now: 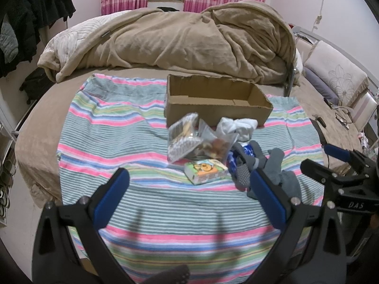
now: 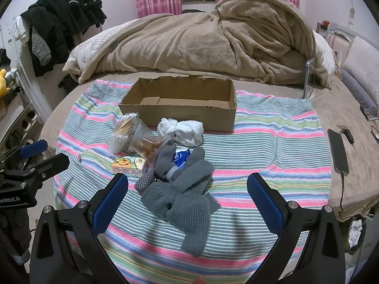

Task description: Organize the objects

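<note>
1. Centrally, a striped towel [image 2: 260, 127] covers the bed; a bunched tan blanket [image 2: 189, 42] lies at 12 o'clock, dark clothes [image 2: 59, 23] hang at 10 o'clock, and a phone [image 2: 338, 152] on a cable lies at 3 o'clock.
2. An open cardboard box [image 2: 180, 116] with a torn rim stands upright on the towel, nothing visible inside.
3. Just in front of the box: a white rolled cloth [image 2: 181, 130], a bag of cotton swabs [image 2: 124, 130], a clear snack bag [image 2: 149, 148], a cartoon-printed tissue pack [image 2: 129, 165], a blue packet [image 2: 181, 157] partly hidden under grey socks [image 2: 163, 163], and grey knit gloves [image 2: 187, 203] nearest the camera.
4. Left gripper [image 1: 189, 189]: jaws wide apart, holding nothing, tissue pack [image 1: 206, 170] between and beyond the tips.
5. Right gripper [image 2: 187, 189]: jaws wide apart, empty, gloves between them.
6. Legible writing: "DAS" on the right gripper's body [image 1: 355, 204]; the tissue pack's text is unreadable.
</note>
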